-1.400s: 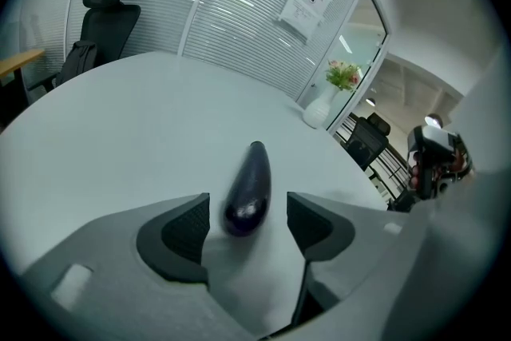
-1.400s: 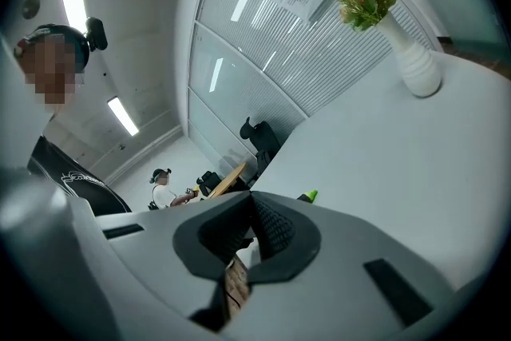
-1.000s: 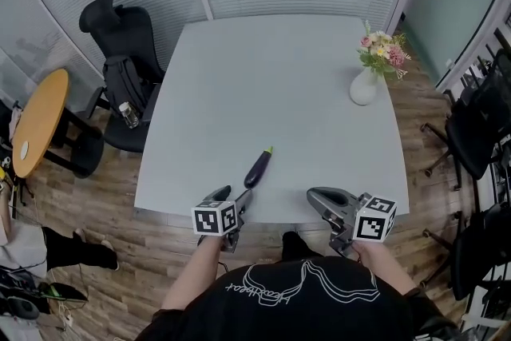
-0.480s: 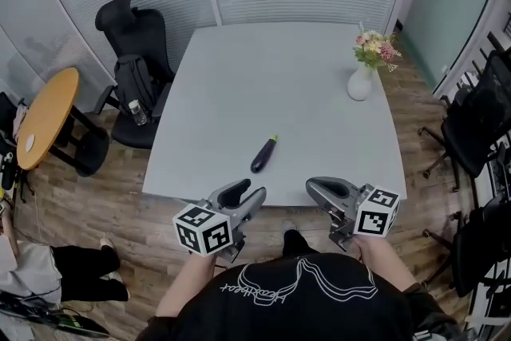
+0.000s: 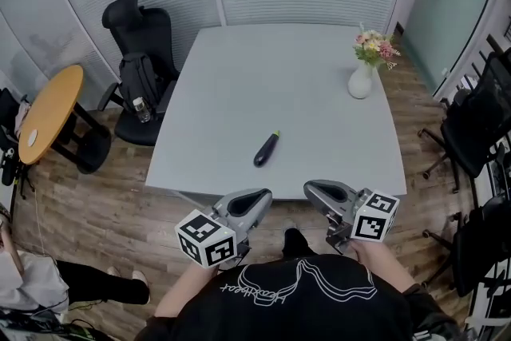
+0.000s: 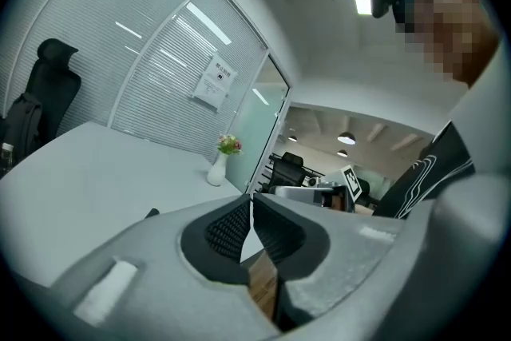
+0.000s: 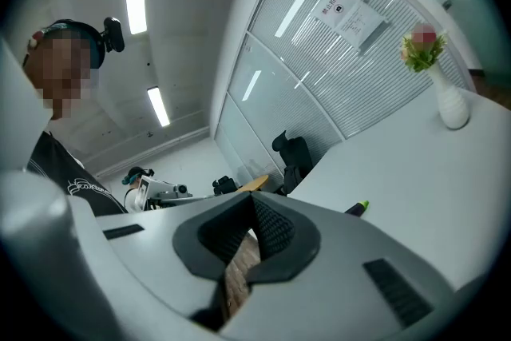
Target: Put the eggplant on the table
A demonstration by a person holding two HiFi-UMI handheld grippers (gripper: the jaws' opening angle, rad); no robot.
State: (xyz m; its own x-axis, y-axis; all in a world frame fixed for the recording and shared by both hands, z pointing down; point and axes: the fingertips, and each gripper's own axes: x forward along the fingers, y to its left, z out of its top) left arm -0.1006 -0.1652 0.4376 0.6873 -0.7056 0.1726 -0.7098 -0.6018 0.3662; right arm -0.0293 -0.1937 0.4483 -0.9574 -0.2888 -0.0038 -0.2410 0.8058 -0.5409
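Eggplant (image 5: 267, 149) is lying near the table's (image 5: 279, 68) front edge. Both claws are hovering off that edge, empty: left claw (image 5: 257, 200) having just closed, right claw (image 5: 315, 192) together too.

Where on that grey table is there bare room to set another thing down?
Most of the table is bare: the far half and left side beyond the eggplant, and the near right corner in front of the flower vase. Only the eggplant near the front edge and the vase at the right edge take room.
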